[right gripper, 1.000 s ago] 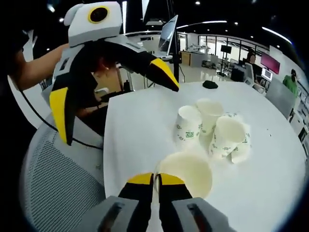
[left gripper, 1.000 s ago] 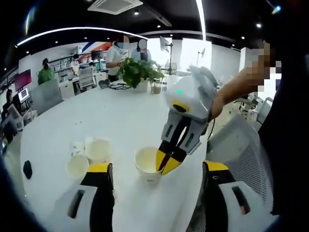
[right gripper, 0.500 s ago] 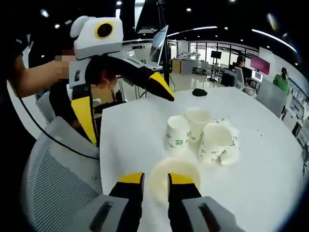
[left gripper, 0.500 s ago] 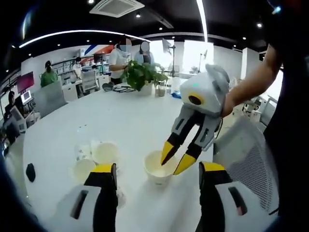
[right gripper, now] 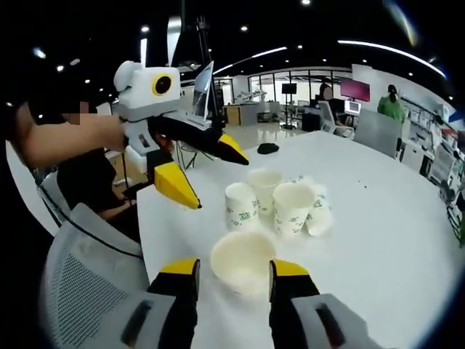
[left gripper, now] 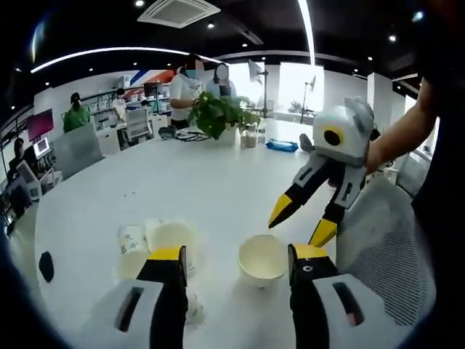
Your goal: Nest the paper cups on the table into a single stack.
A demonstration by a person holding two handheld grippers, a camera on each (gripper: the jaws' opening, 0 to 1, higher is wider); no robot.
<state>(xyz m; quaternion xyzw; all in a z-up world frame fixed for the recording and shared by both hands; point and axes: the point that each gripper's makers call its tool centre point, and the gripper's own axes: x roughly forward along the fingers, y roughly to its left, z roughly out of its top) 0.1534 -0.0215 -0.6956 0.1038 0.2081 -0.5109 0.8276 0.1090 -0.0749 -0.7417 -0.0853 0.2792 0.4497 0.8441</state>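
One white paper cup (left gripper: pixel 261 259) stands upright and alone near the table edge, in line with the gap of my open left gripper (left gripper: pixel 236 254). A cluster of several cups (left gripper: pixel 156 240) sits to its left, partly behind my left jaw. My right gripper (left gripper: pixel 304 220) hangs open above and to the right of the lone cup, apart from it. In the right gripper view the lone cup (right gripper: pixel 242 260) sits just ahead of my open right gripper (right gripper: pixel 234 269). The cluster (right gripper: pixel 280 203) stands beyond it, some cups upright and some leaning. My left gripper (right gripper: pixel 207 171) hovers open to the left of them.
The white table (left gripper: pixel 211 182) stretches far ahead. A potted plant (left gripper: pixel 218 109) and small items stand at its far end, with people behind. A black object (right gripper: pixel 269 147) lies past the cups. A grey mesh chair (right gripper: pixel 80 276) sits beside the table edge.
My right gripper opened from shut on the lone cup's rim and drew back from it. The cup stays on the table. The left gripper stayed open.
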